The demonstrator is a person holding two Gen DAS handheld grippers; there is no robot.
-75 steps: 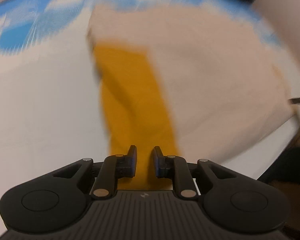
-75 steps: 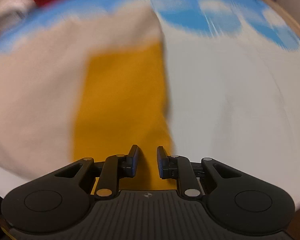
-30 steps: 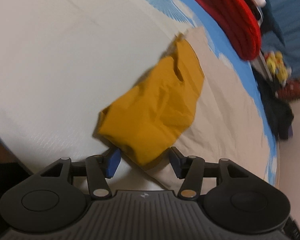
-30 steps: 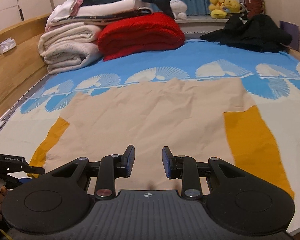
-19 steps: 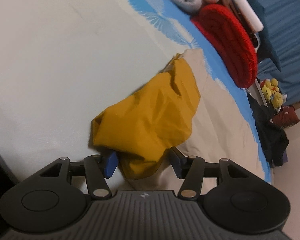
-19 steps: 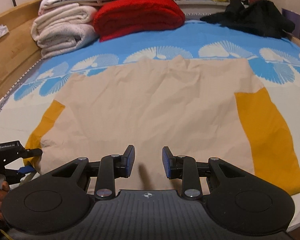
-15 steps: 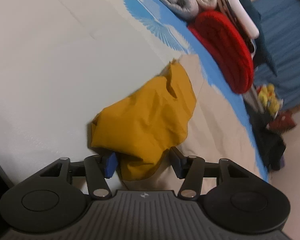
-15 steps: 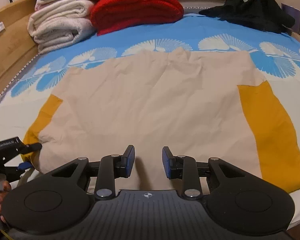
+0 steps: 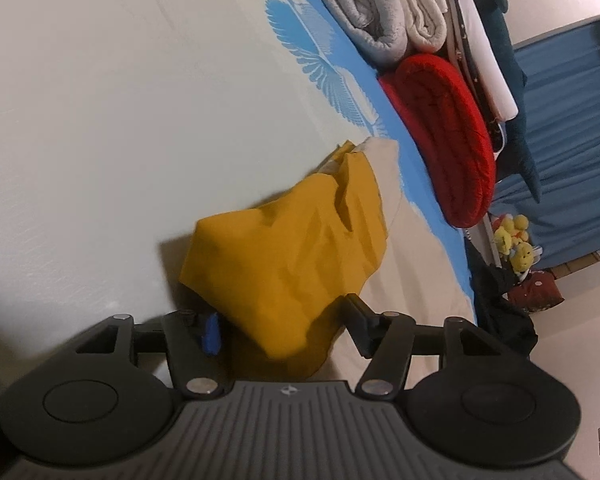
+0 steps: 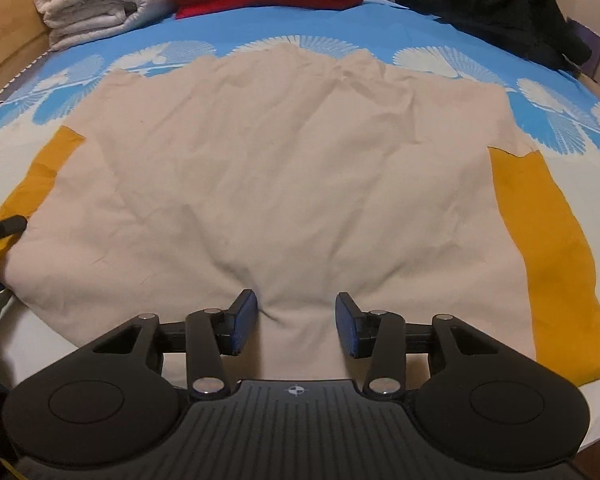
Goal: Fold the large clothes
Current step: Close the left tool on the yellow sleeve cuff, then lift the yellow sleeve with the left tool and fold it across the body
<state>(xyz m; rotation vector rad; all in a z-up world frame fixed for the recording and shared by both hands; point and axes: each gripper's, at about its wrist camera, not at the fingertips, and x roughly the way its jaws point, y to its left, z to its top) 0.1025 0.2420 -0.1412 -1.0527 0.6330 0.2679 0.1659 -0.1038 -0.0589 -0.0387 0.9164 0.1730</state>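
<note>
Your left gripper gapes around the bunched mustard-yellow sleeve of the limp beige cotton shirt spread on the bed; your right gripper, also unclenched, should pinch its soft hem

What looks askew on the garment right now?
The left yellow sleeve is bunched up between the open fingers of the left hand-held gripper, while the right yellow sleeve lies flat. The beige body puckers at the right hand-held gripper.
</note>
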